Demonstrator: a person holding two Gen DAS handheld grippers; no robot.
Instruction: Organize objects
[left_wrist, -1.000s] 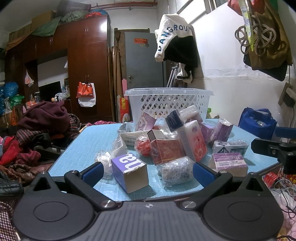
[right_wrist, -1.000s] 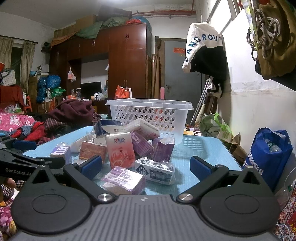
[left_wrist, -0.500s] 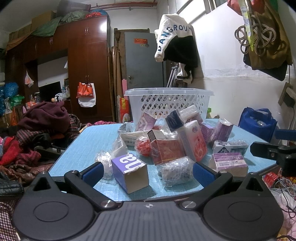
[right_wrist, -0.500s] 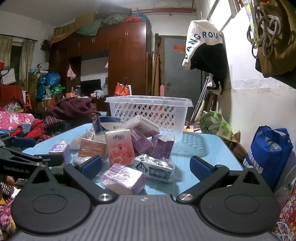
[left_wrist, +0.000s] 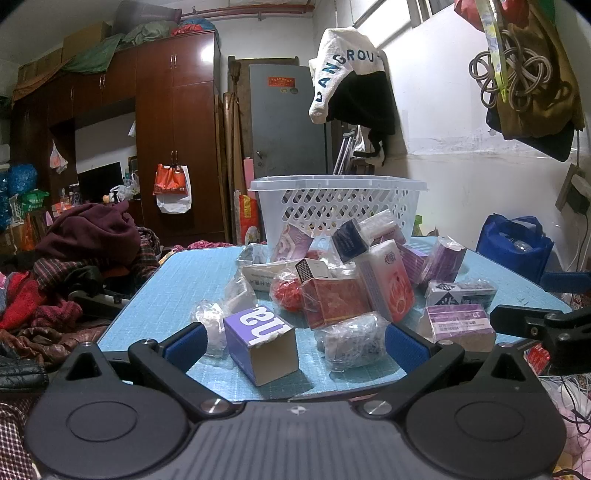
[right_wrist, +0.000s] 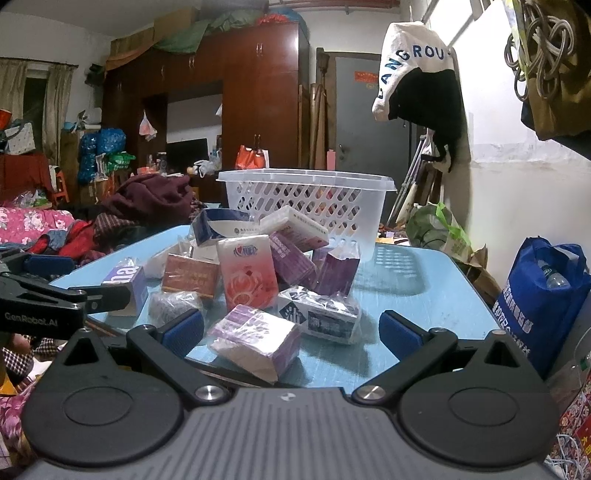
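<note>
A pile of small boxes and wrapped packets lies on a blue table (left_wrist: 184, 288). A white lattice basket (left_wrist: 338, 206) stands behind the pile, and it shows in the right wrist view (right_wrist: 306, 206) too. My left gripper (left_wrist: 293, 341) is open and empty at the table's near edge, with a purple box (left_wrist: 260, 341) between its fingers. My right gripper (right_wrist: 291, 332) is open and empty, with a wrapped purple packet (right_wrist: 255, 341) between its fingers. A pink tissue pack (right_wrist: 247, 271) stands upright mid-pile.
A blue bag (right_wrist: 543, 295) stands on the floor right of the table. Heaped clothes (left_wrist: 85, 251) lie to the left. Wardrobes and a grey door stand behind. Bags and cords hang on the right wall.
The right gripper has risen slightly and edged toward the purple packet. The left gripper has stayed almost still.
</note>
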